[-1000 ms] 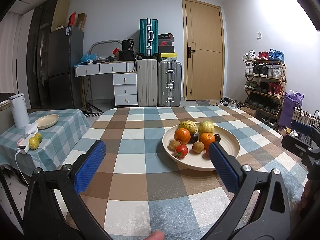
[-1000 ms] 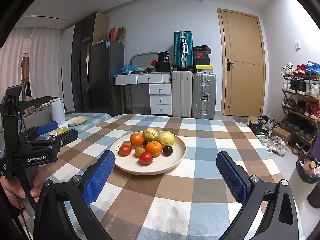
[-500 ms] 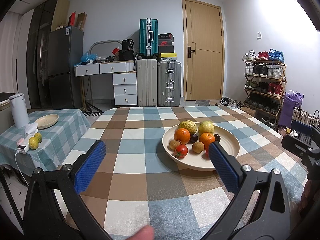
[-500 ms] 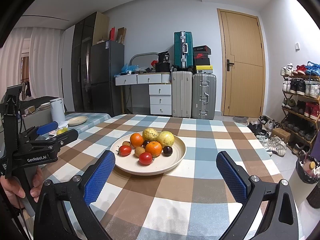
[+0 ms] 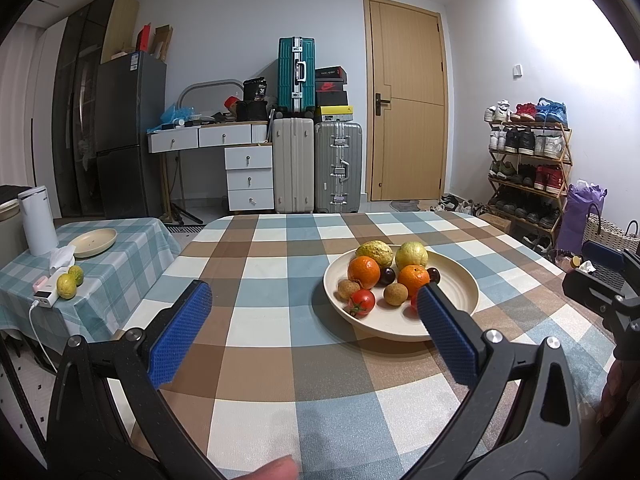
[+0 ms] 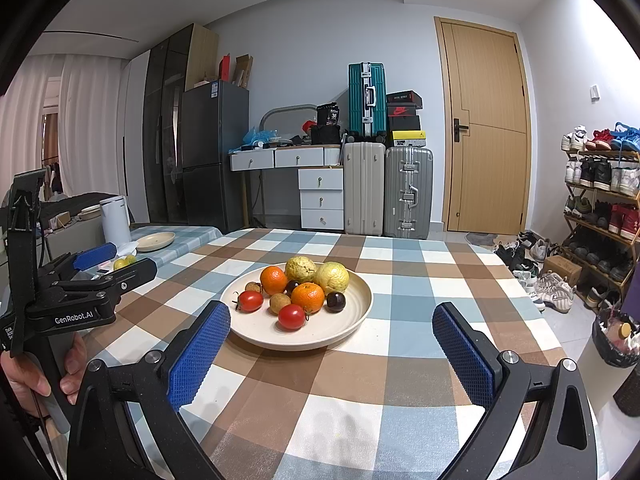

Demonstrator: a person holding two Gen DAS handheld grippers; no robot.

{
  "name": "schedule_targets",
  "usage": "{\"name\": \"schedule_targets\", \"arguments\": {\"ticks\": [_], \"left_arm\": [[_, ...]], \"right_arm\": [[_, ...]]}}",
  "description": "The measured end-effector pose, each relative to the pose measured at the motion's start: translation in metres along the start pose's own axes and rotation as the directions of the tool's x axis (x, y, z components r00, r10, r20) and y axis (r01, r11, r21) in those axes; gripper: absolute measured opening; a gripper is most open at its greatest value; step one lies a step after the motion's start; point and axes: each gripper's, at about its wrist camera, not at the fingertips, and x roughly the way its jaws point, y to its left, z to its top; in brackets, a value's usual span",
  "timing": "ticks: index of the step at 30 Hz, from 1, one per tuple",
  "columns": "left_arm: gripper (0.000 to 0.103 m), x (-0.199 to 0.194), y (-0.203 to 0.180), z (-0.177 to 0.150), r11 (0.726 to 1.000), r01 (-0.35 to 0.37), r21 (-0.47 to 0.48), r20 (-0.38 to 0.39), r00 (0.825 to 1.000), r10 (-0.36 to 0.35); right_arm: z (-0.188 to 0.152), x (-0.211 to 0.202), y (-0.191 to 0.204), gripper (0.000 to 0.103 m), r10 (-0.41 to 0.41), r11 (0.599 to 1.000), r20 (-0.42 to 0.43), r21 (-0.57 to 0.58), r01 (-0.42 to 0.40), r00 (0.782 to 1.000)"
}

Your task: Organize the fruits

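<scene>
A cream plate (image 6: pixel 344 330) on the checked table holds two oranges (image 6: pixel 307 297), two yellow-green guavas (image 6: pixel 332 277), two tomatoes (image 6: pixel 291 316), dark plums (image 6: pixel 335 301) and small brown longans (image 6: pixel 279 303). In the left wrist view the plate (image 5: pixel 456 280) lies right of centre, an orange (image 5: pixel 363 272) on it. My left gripper (image 5: pixel 314 300) is open and empty, its right finger overlapping the plate's near rim. My right gripper (image 6: pixel 332 322) is open and empty, just short of the plate.
A side table (image 5: pixel 120 256) at the left carries an empty cream plate (image 5: pixel 93 242), two small green-yellow fruits (image 5: pixel 69 283), a white kettle (image 5: pixel 37 221) and a charger. Suitcases, drawers, a fridge and a shoe rack (image 5: pixel 528 168) stand beyond the table.
None apart from a fingertip shifting at the bottom edge of the left wrist view.
</scene>
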Motion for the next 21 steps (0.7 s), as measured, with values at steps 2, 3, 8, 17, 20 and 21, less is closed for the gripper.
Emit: {"name": "schedule_targets", "arguments": {"ticks": [2, 3, 8, 17, 20, 21], "left_arm": [[0.102, -0.0018, -0.0003, 0.0005, 1.0, -0.001, 0.0, 0.001, 1.0, 0.001], [0.102, -0.0006, -0.0004, -0.0001, 1.0, -0.001, 0.0, 0.0, 1.0, 0.001], [0.102, -0.0019, -0.0003, 0.0004, 1.0, -0.001, 0.0, 0.001, 1.0, 0.001], [0.102, -0.0019, -0.0002, 0.0003, 1.0, -0.001, 0.0, 0.001, 1.0, 0.001], [0.102, -0.0003, -0.0002, -0.0007, 1.0, -0.001, -0.001, 0.001, 1.0, 0.001], [0.102, -0.0002, -0.0004, -0.0006, 1.0, -0.001, 0.0, 0.001, 1.0, 0.001]], "right_arm": [[0.0, 0.0, 0.0, 0.103, 0.0, 1.0, 0.0, 0.0, 0.0, 1.0], [-0.0002, 0.0, 0.0002, 0.103, 0.0, 1.0, 0.0, 0.0, 0.0, 1.0], [0.0, 0.0, 0.0001, 0.103, 0.0, 1.0, 0.0, 0.0, 0.0, 1.0], [-0.0002, 0.0002, 0.0003, 0.103, 0.0, 1.0, 0.0, 0.0, 0.0, 1.0], [-0.0001, 0.0001, 0.0001, 0.103, 0.0, 1.0, 0.0, 0.0, 0.0, 1.0], [-0.0001, 0.0001, 0.0001, 0.103, 0.0, 1.0, 0.0, 0.0, 0.0, 1.0]]}}
